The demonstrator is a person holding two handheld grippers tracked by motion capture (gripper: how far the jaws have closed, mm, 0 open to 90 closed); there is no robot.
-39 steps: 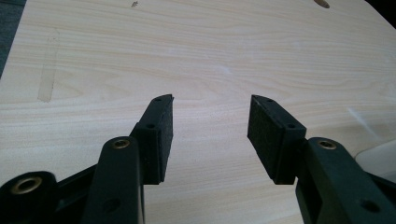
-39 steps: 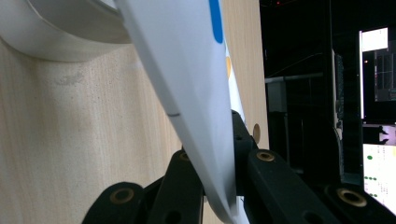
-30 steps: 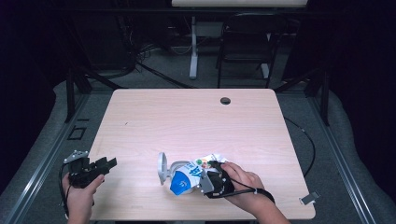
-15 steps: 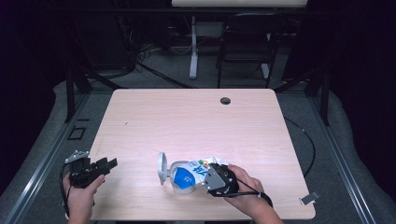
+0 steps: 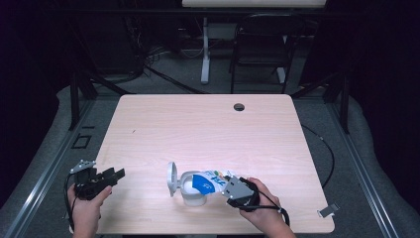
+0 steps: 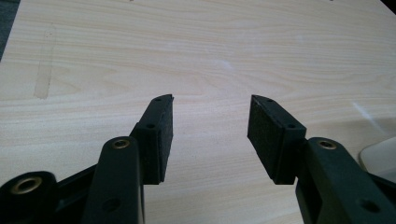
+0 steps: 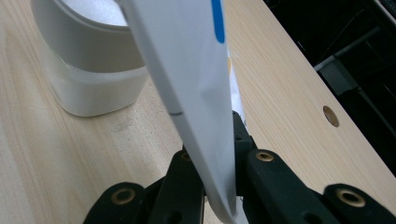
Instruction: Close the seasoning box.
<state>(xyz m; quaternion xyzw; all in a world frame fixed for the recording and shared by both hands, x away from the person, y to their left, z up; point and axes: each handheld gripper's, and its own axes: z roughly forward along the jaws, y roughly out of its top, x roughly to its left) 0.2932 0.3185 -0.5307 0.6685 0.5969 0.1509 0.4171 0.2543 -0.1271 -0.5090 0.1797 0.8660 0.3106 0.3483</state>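
A white pouch with blue print (image 5: 205,181) is tipped leftward, its mouth over a white open-topped container (image 5: 194,197) near the table's front edge. A round lid (image 5: 172,179) stands up on the container's left side. My right gripper (image 5: 225,186) is shut on the pouch's lower end. In the right gripper view the pouch (image 7: 187,56) rises flat from between the jaws of the right gripper (image 7: 212,140), beside the container (image 7: 88,84), which holds white contents. My left gripper (image 5: 116,174) hovers at the table's front left corner, open and holding nothing (image 6: 210,126).
The light wood table (image 5: 208,129) has a round cable hole (image 5: 239,106) near its far edge. A pale rim of something (image 6: 379,156) shows at the right edge of the left gripper view. A chair and a desk leg stand beyond the table.
My right hand has shifted slightly toward the front edge and the pouch now leans further over the container's opening. The left gripper has hardly moved.
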